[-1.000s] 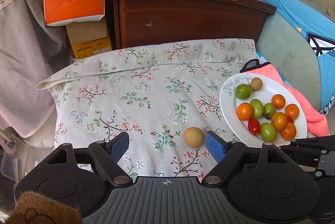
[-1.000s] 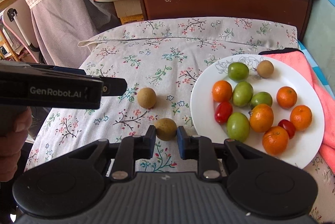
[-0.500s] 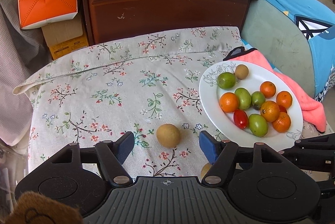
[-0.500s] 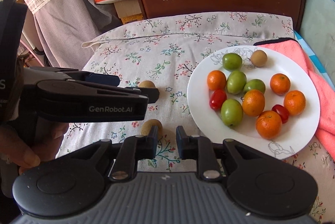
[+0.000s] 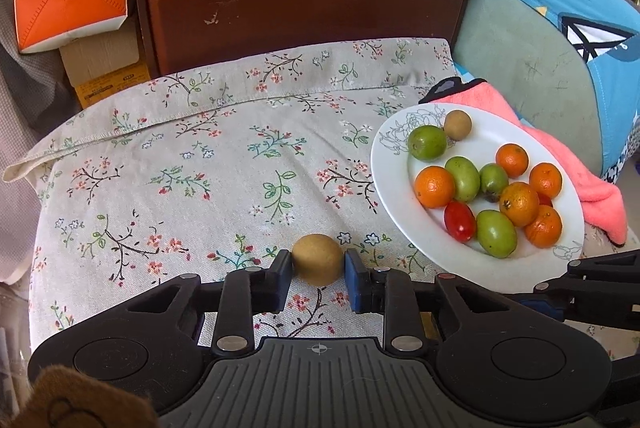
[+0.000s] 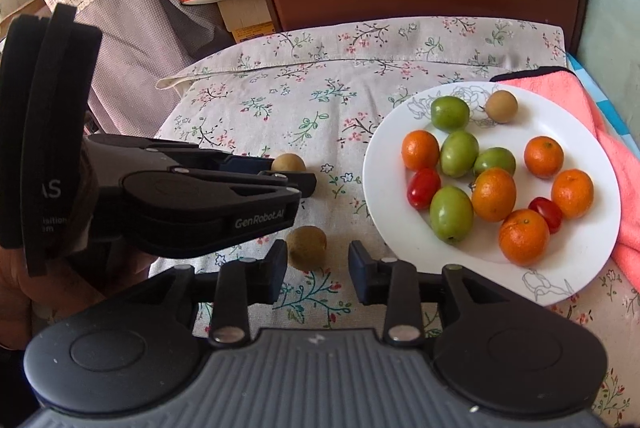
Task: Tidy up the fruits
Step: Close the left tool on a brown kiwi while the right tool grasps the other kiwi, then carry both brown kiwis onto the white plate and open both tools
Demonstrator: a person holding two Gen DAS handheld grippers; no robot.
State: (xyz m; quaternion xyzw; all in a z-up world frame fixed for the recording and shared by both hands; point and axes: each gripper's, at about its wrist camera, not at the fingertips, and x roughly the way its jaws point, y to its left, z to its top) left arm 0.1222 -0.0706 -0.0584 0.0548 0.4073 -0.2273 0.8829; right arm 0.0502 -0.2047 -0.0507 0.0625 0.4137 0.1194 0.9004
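We see the left gripper [image 5: 318, 274] with its jaws just closed in on a round brown fruit [image 5: 317, 259], both blue pads pressing its sides as it sits on the floral cloth [image 5: 200, 164]. In the right wrist view that same gripper crosses from the left and covers most of this fruit, so only its top shows above the black fingers.

The right gripper [image 6: 318, 260] has just been opening; its jaws now stand narrowly apart. A second brown fruit [image 6: 307, 247] lies on the cloth between them, close to the left pad and clear of the right one; we cannot tell whether the left pad touches it. In the left wrist view this fruit is hidden behind the gripper body, and only the black tip of the right gripper enters at the lower right edge.

The white plate [image 6: 592, 132] rests to the right on the cloth, partly over a pink towel [image 5: 600, 188]. It carries oranges, green fruits, red tomatoes and one more brown fruit at its far rim. One tomato is half hidden behind an orange in both views. The plate's near edge is cut off by the gripper body in the left wrist view.

Behind stands a dark wooden cabinet [image 5: 304, 0]; the cartons on and beside it are cut off by the frame, their print too small to read. Part of a hand shows dimly at the lower left of the right wrist view.
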